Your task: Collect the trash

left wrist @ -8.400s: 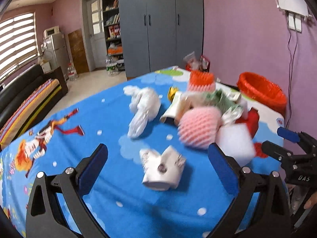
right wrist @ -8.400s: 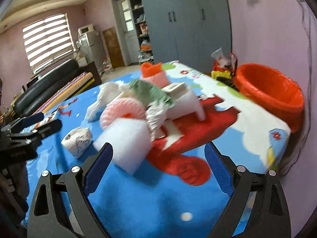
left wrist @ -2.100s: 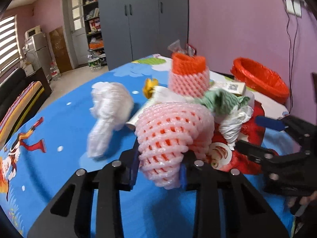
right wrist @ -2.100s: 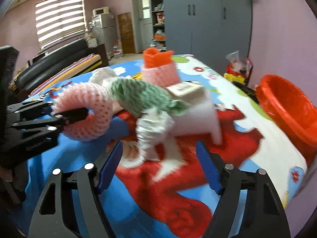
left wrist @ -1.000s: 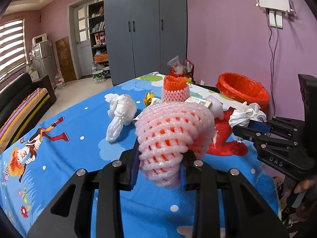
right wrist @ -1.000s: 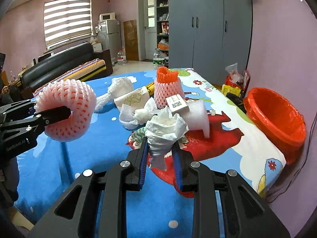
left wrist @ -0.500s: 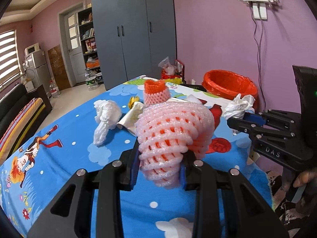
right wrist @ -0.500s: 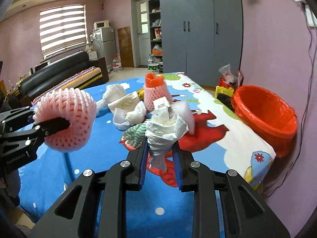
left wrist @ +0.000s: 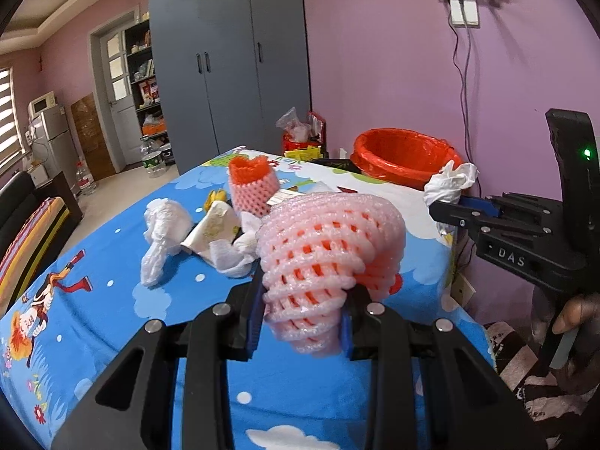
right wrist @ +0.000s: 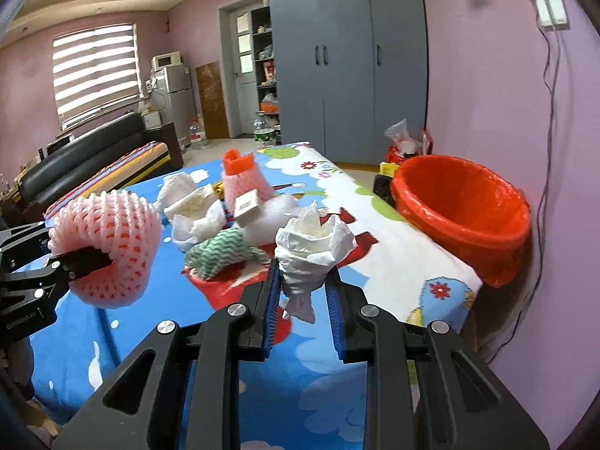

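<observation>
Over the blue table (left wrist: pixel 93 292), left hand-held gripper (left wrist: pixel 300 322) clamps foam net (left wrist: pixel 330 240), right (right wrist: pixel 302 300) clamps tissue (right wrist: pixel 311 251).

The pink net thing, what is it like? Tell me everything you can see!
The pink net is soft foam mesh, the kind wrapped around fruit, pale pink outside and orange-red inside its holes. It is curled into a fat roll, squashed at the bottom where the left claw pinches it between blue pads. It is held up above the blue cartoon tablecloth, touching nothing else.

Two pink foam fruit nets (right wrist: pixel 107 247) (right wrist: pixel 243 178), one crumpled white tissue (right wrist: pixel 313 251), one green-striped cloth (right wrist: pixel 221 249), one small cardboard box (right wrist: pixel 247 206), one orange-lined round bin (right wrist: pixel 463 202).
</observation>
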`<action>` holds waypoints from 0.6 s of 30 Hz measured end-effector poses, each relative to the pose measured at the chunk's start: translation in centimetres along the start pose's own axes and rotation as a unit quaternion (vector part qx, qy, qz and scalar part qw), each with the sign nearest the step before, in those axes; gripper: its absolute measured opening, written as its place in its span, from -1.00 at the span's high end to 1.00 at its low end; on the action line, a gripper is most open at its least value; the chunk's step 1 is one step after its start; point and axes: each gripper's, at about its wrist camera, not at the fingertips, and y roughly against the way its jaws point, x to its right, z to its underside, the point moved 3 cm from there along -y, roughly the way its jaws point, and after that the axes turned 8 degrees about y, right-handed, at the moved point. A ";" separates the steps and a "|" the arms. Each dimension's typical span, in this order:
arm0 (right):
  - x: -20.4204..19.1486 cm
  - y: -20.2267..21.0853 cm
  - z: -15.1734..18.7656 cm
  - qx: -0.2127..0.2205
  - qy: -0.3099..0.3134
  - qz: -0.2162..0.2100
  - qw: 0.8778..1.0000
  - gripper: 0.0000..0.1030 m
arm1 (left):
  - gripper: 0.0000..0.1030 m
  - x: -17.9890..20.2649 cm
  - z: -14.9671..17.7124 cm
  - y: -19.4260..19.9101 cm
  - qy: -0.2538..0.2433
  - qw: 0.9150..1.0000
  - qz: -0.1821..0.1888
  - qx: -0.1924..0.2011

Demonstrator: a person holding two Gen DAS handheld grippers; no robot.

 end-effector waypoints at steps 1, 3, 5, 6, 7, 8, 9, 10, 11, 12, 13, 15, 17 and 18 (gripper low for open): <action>0.4 0.1 0.1 0.000 -0.003 0.003 1.000 0.53 | 0.40 0.2 0.0 -0.1 -0.002 1.000 0.002 0.000; 1.0 0.1 0.3 0.001 -0.007 0.007 1.000 0.53 | 0.39 0.7 -0.2 -0.3 -0.007 1.000 0.006 -0.001; 1.8 0.2 0.4 0.002 -0.013 0.011 1.000 0.53 | 0.40 1.3 -0.5 -0.6 -0.011 1.000 0.011 -0.001; 2.1 0.2 0.5 0.002 -0.014 0.013 1.000 0.53 | 0.40 1.6 -0.7 -0.8 -0.012 1.000 0.013 -0.001; 2.5 0.3 0.6 0.003 -0.016 0.015 1.000 0.53 | 0.40 1.8 -0.8 -0.9 -0.013 1.000 0.015 -0.001; 2.9 0.3 0.6 0.003 -0.018 0.018 1.000 0.53 | 0.40 2.1 -1.1 -1.2 -0.015 1.000 0.019 0.000; 3.1 0.4 0.6 0.003 -0.019 0.020 1.000 0.53 | 0.40 2.3 -1.3 -1.3 -0.015 1.000 0.021 0.000; 3.4 0.4 0.7 0.004 -0.019 0.023 1.000 0.53 | 0.39 2.7 -1.5 -1.5 -0.017 1.000 0.024 0.000; 3.8 0.5 0.7 0.004 -0.020 0.026 0.999 0.53 | 0.39 2.9 -1.7 -1.7 -0.018 1.000 0.026 0.001; 4.2 0.5 0.8 0.004 -0.021 0.028 0.999 0.53 | 0.40 3.2 -1.8 -1.8 -0.021 0.999 0.027 0.001; 4.5 0.6 0.8 0.004 -0.022 0.030 0.999 0.53 | 0.40 3.6 -1.9 -2.0 -0.023 0.999 0.028 0.002; 5.3 0.7 0.8 0.005 -0.024 0.035 0.999 0.53 | 0.40 4.1 -2.3 -2.4 -0.027 0.999 0.031 0.002; 6.0 0.7 0.7 0.005 -0.025 0.037 0.999 0.53 | 0.40 4.6 -2.7 -2.9 -0.027 0.999 0.034 0.001; 6.2 0.7 0.7 0.005 -0.025 0.039 0.999 0.53 | 0.40 4.7 -2.9 -3.2 -0.027 0.999 0.035 0.000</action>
